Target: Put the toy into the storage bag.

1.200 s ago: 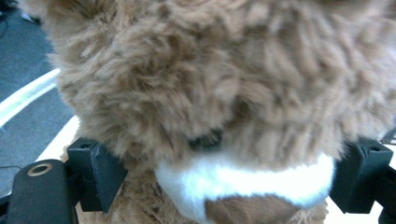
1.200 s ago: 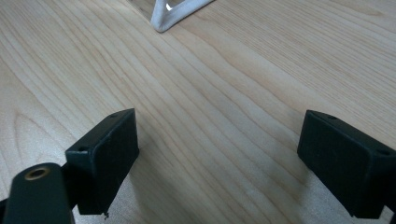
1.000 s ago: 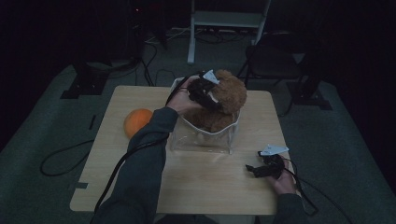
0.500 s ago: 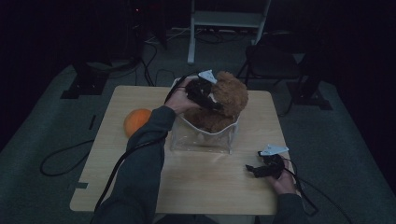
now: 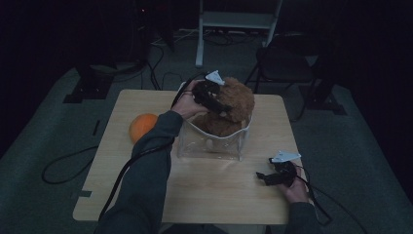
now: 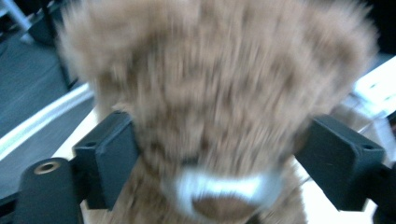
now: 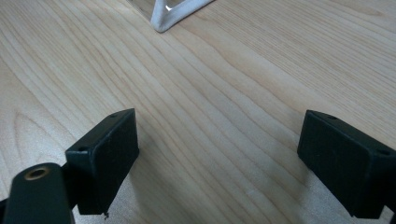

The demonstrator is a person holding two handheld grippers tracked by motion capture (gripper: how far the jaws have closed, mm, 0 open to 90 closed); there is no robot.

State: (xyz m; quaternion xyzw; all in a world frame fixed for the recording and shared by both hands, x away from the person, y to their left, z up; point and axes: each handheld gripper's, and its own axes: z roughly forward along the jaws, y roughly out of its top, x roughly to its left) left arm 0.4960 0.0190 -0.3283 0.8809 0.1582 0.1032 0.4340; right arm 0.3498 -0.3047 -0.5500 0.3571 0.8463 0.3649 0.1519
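teddy bear (image 5: 236,105) sits in the clear bin (image 5: 214,142) mid-table (image 5: 214,190), bare wood open toward the near edge. left gripper (image 5: 220,105) has just been opening its jaws, pads flanking the bear's head, touching fur. right gripper (image 5: 263,176) rests wide open over bare wood. orange ball (image 5: 141,126) left of the bin

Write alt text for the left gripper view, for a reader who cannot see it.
A blurred brown teddy bear takes up most of the frame, its head between the two black jaws of the left tool, which stand wide and have just been opening. The pads look to touch the fur on both sides. A pale wooden table shows behind it.
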